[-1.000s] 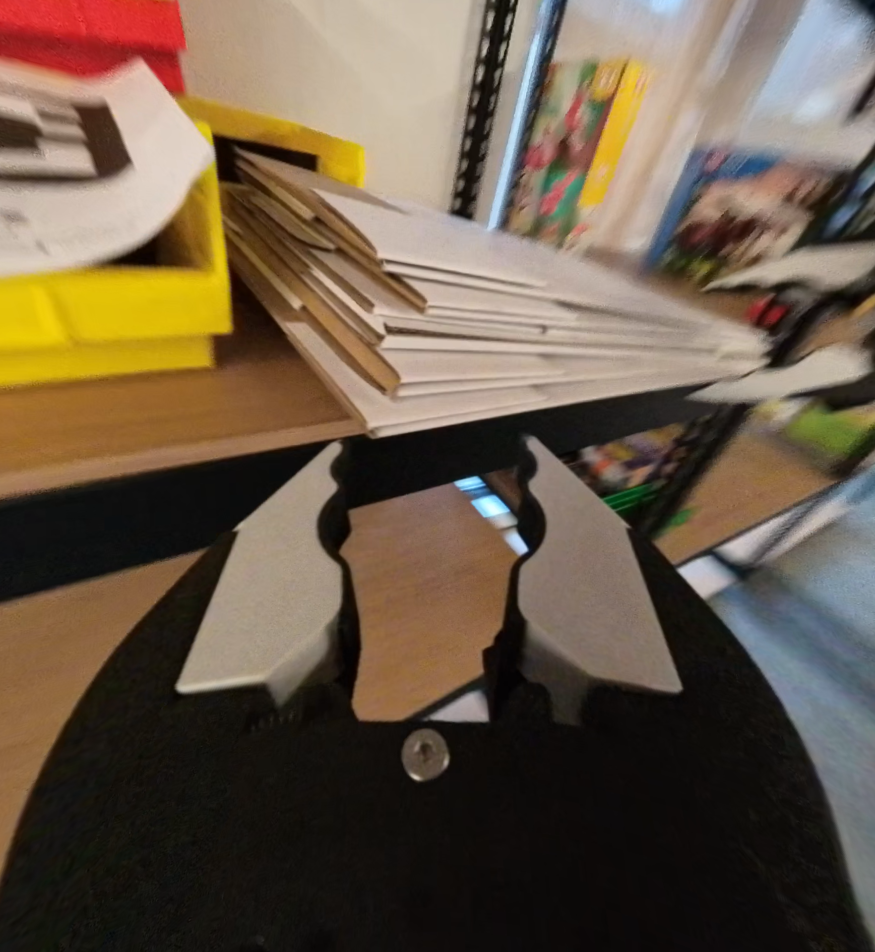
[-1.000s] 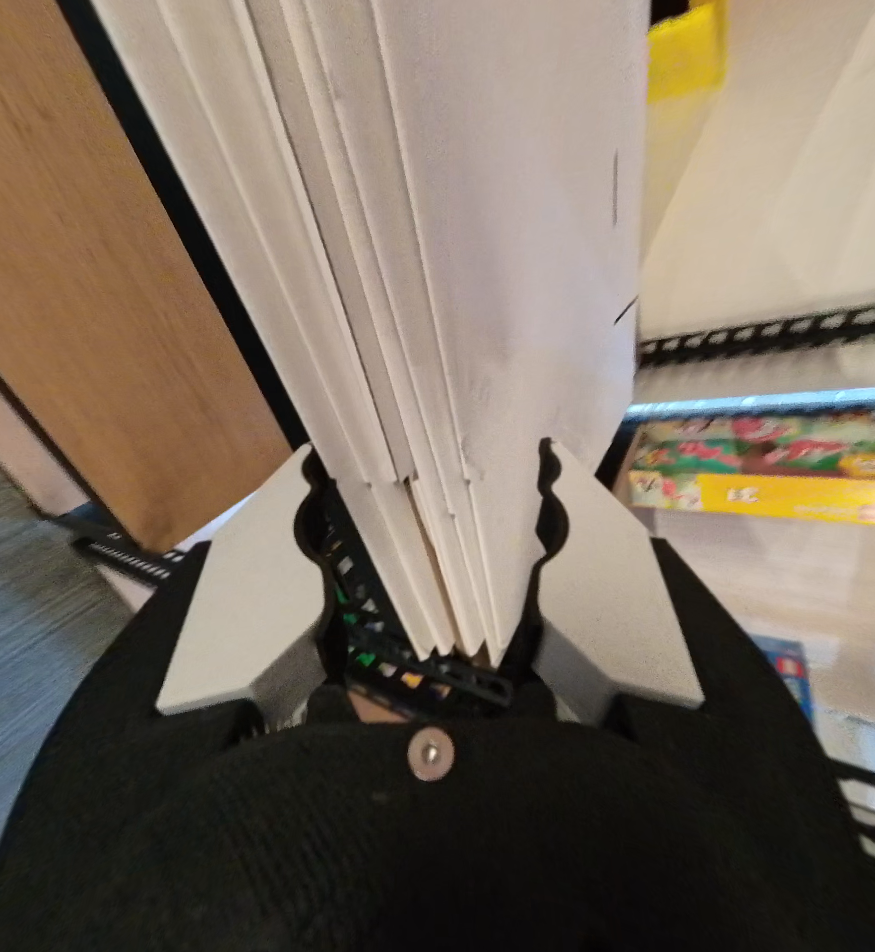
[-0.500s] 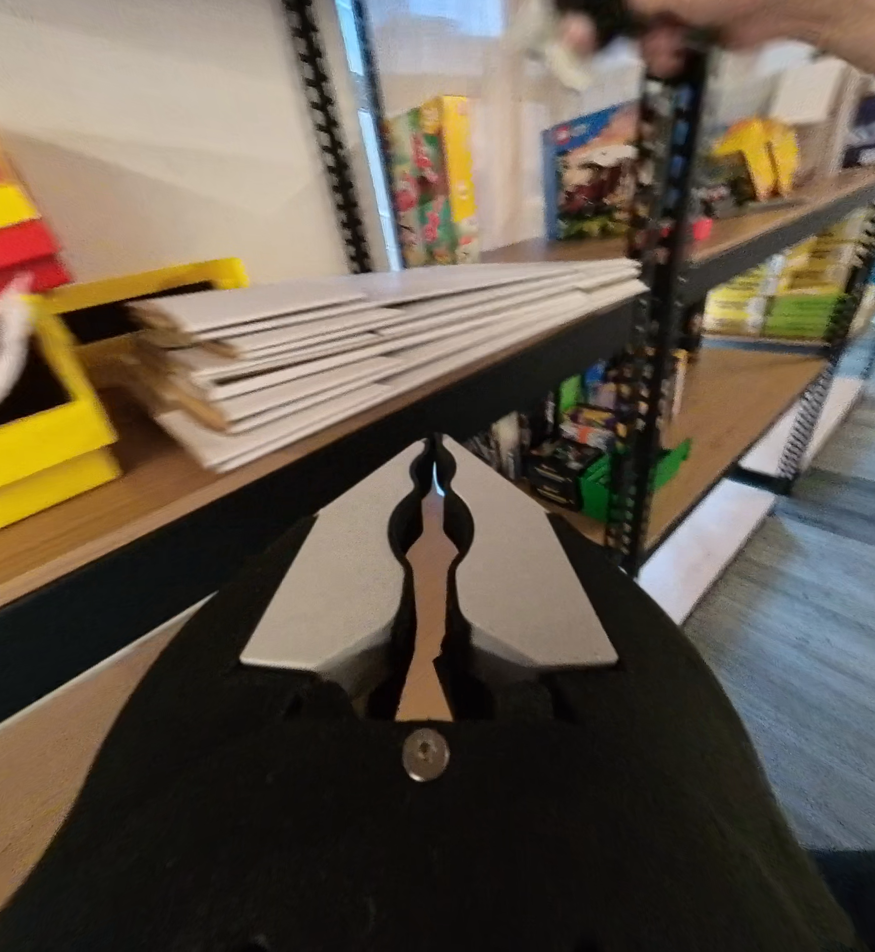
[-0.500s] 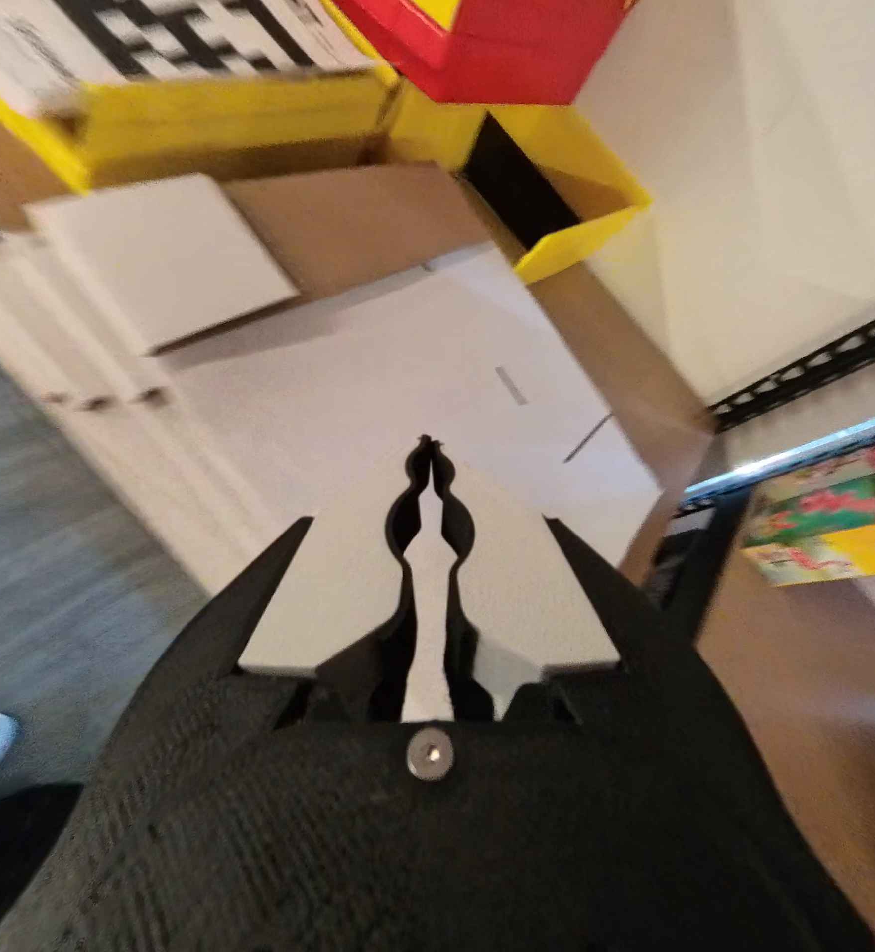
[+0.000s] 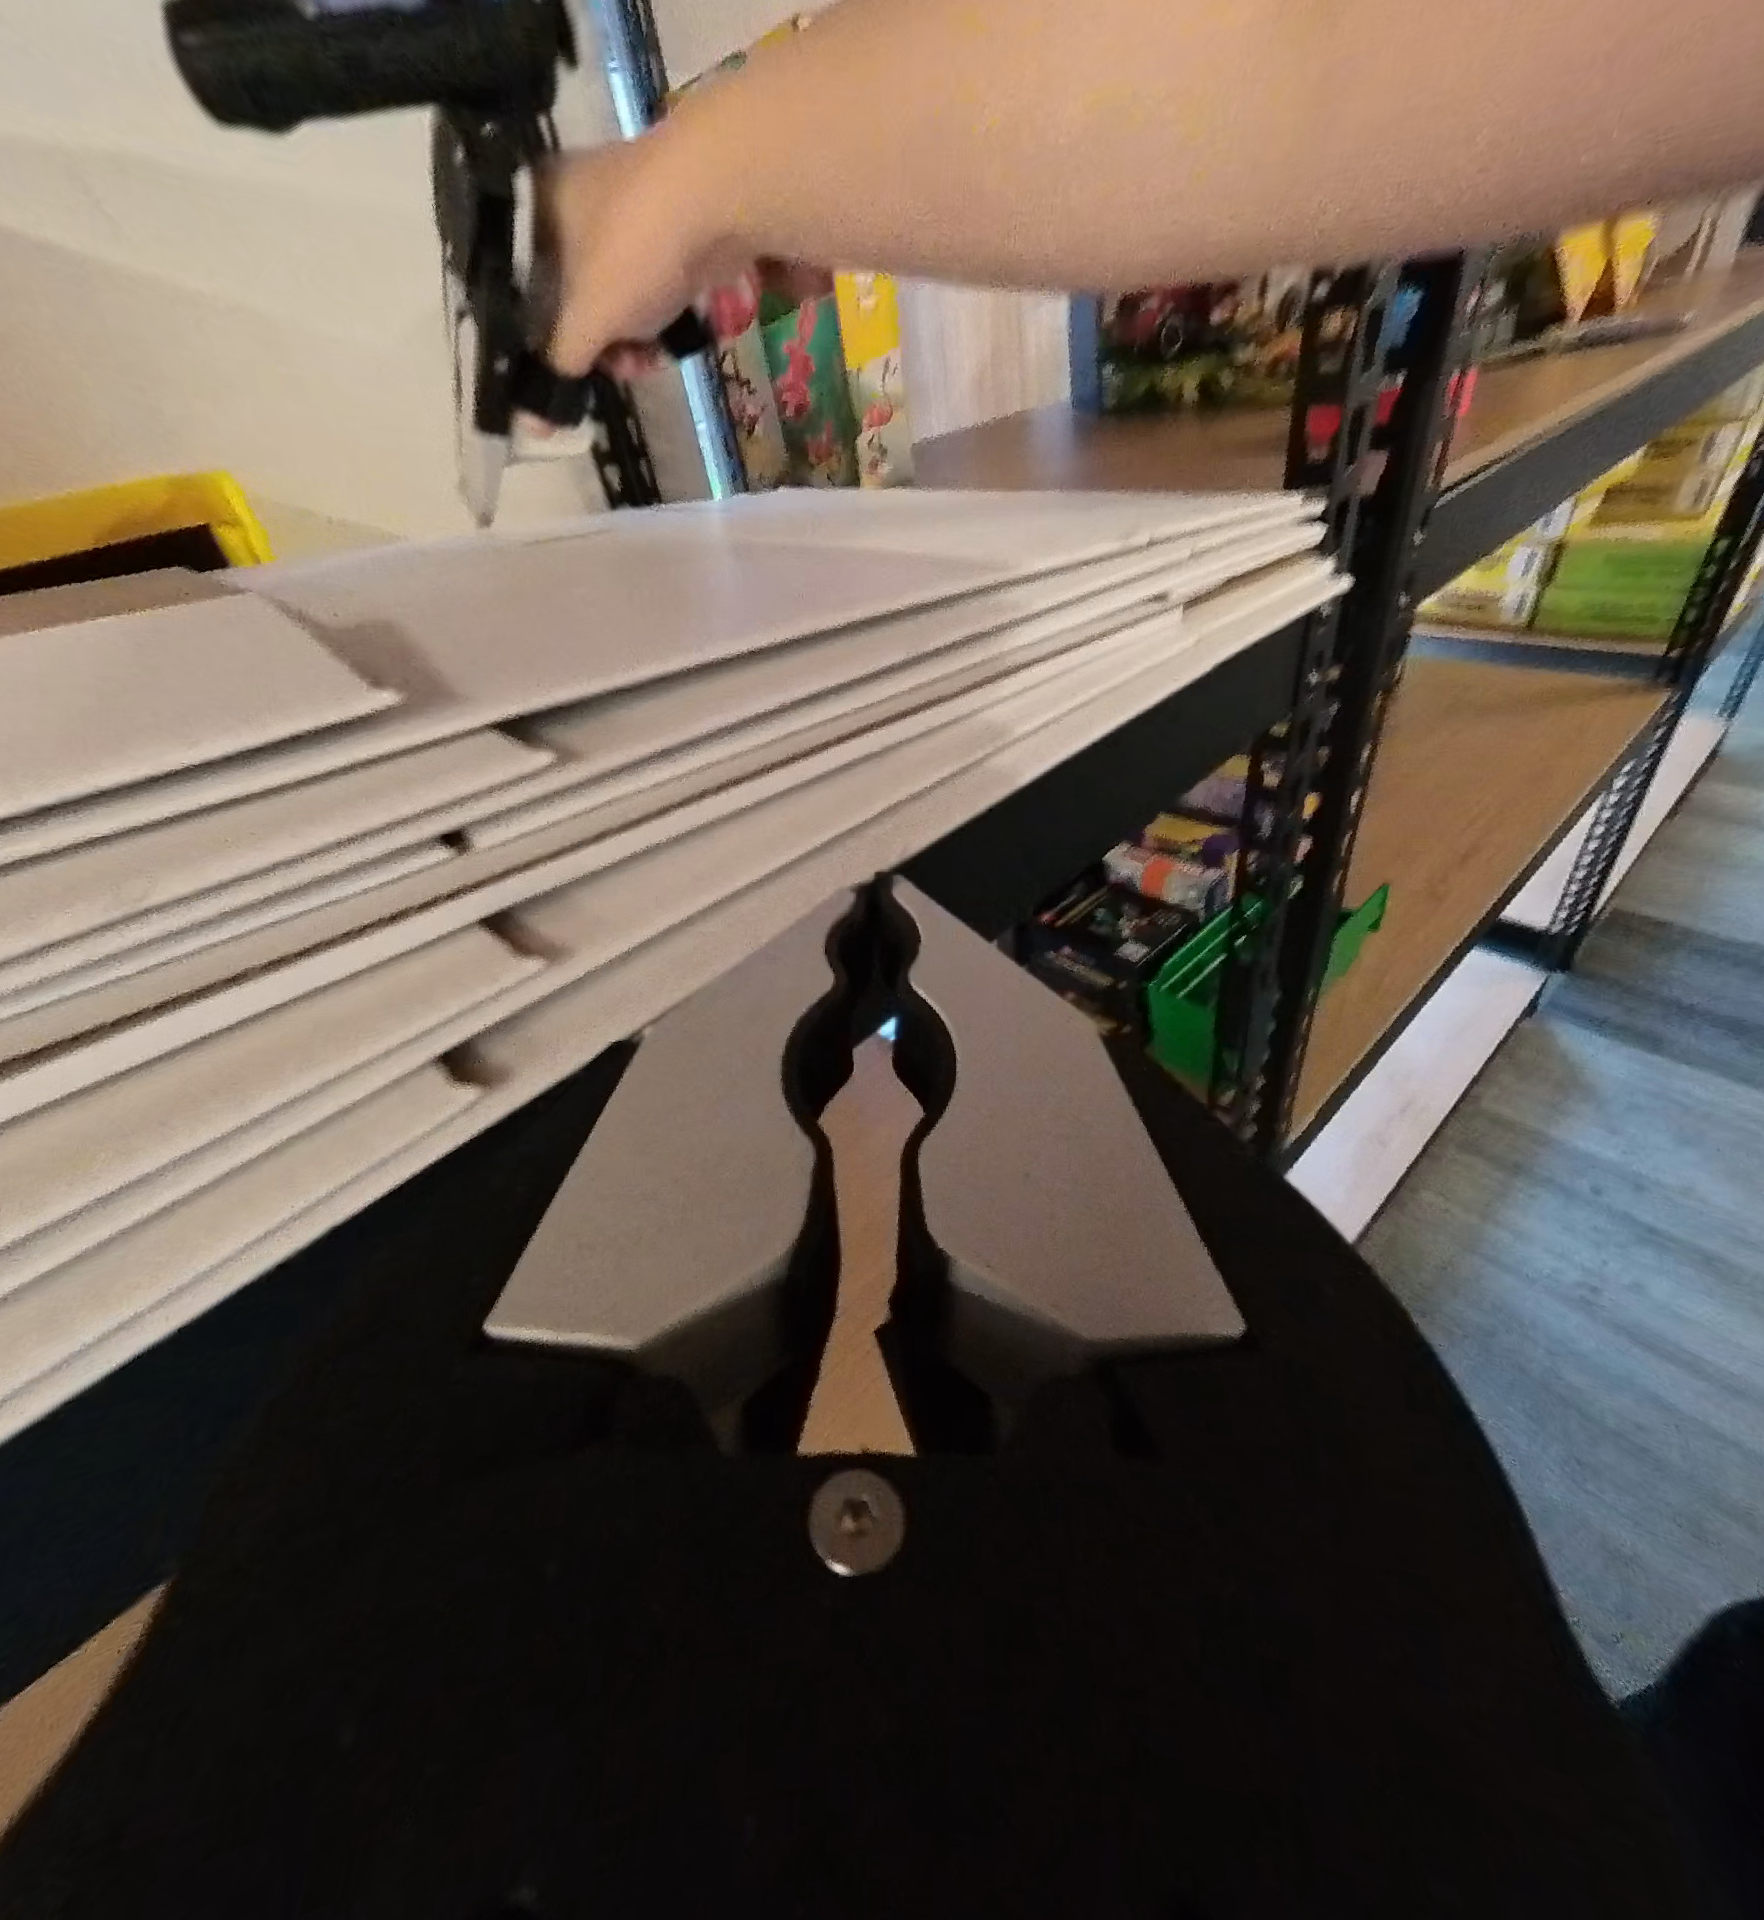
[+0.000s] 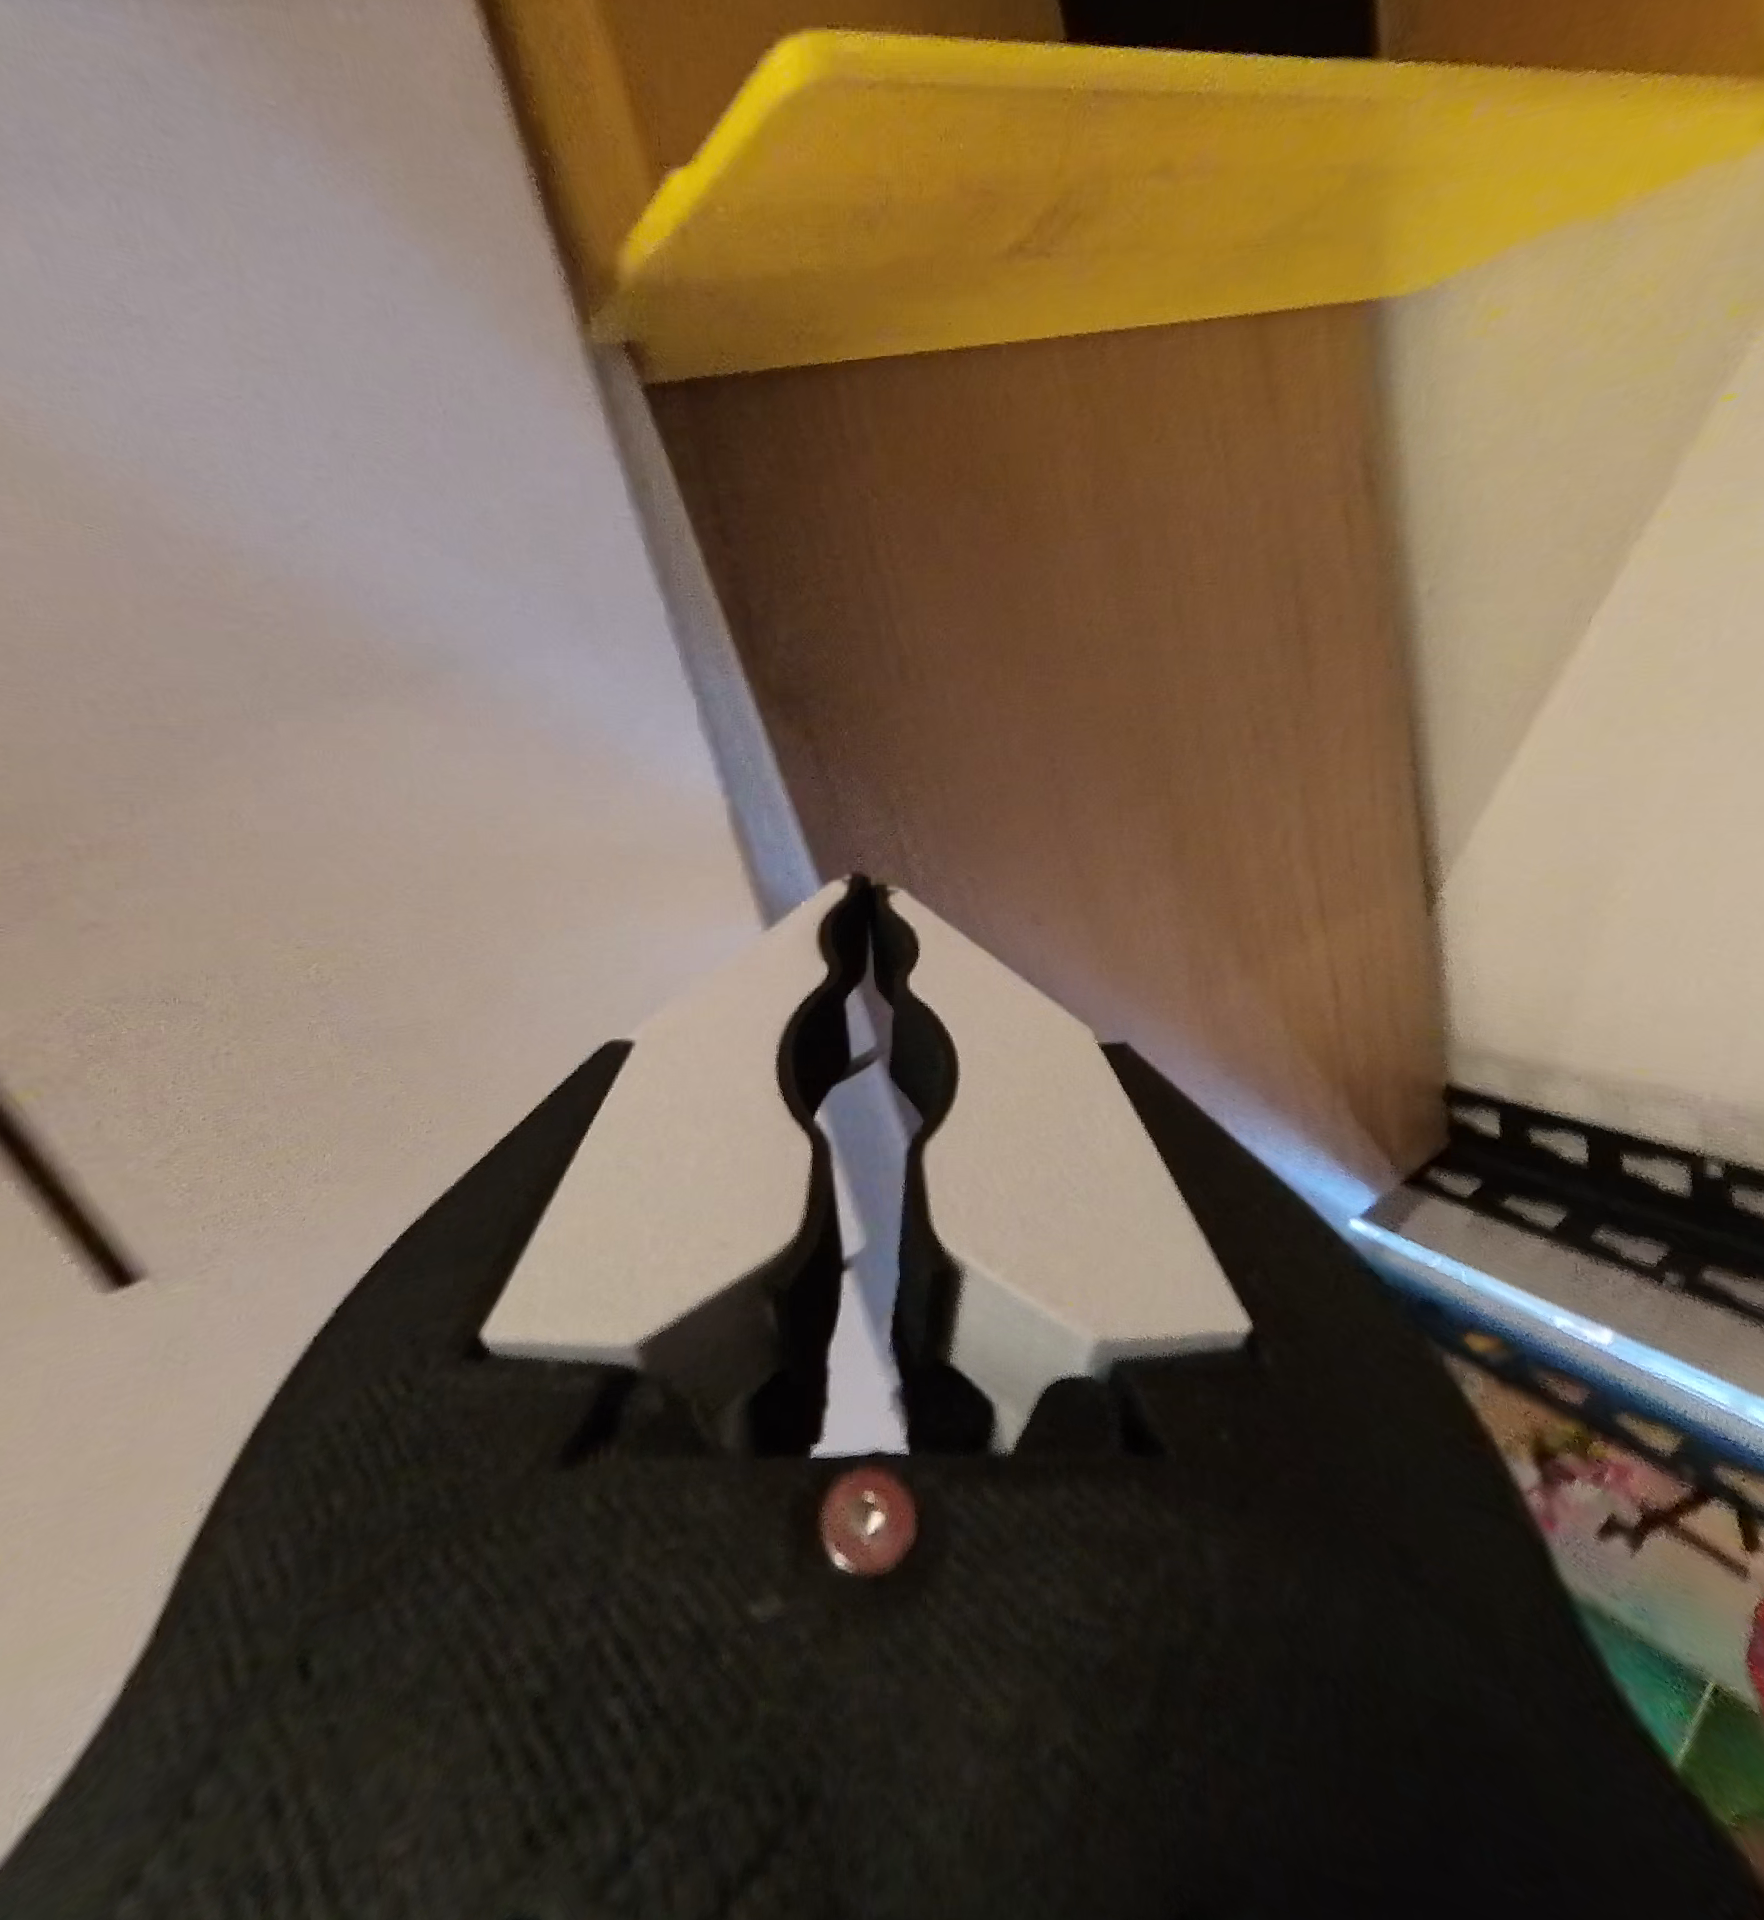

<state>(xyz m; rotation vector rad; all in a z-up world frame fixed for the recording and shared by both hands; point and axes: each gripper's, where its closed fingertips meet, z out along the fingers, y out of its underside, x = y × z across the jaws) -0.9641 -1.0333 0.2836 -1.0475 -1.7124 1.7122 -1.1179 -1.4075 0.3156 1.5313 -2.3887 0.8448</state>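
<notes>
A stack of flat white cardboard sheets [image 5: 649, 644] lies on a wooden shelf and overhangs its black front rail. My left gripper [image 5: 876, 883] is shut and empty, with its tips just under the stack's front edge. My right gripper [image 6: 863, 885] is shut and empty. It points down at the far edge of the top white sheet [image 6: 286, 623], where the wooden shelf [image 6: 1065, 727] begins. It also shows in the left wrist view [image 5: 483, 457], held by a hand above the back of the stack.
A yellow bin [image 6: 1065, 208] stands on the shelf behind the stack and shows at the left in the left wrist view [image 5: 130, 520]. A black shelf upright [image 5: 1366, 520] stands at the stack's right end. Colourful boxes [image 5: 816, 395] stand beyond it. A forearm [image 5: 1169, 135] crosses overhead. My right fingertips sit around 40 cm from my left ones.
Both grippers have shut. The right gripper has come off the stack's edge, which stood between its open fingers, and now hangs over the top sheet. The left view has swung right.
</notes>
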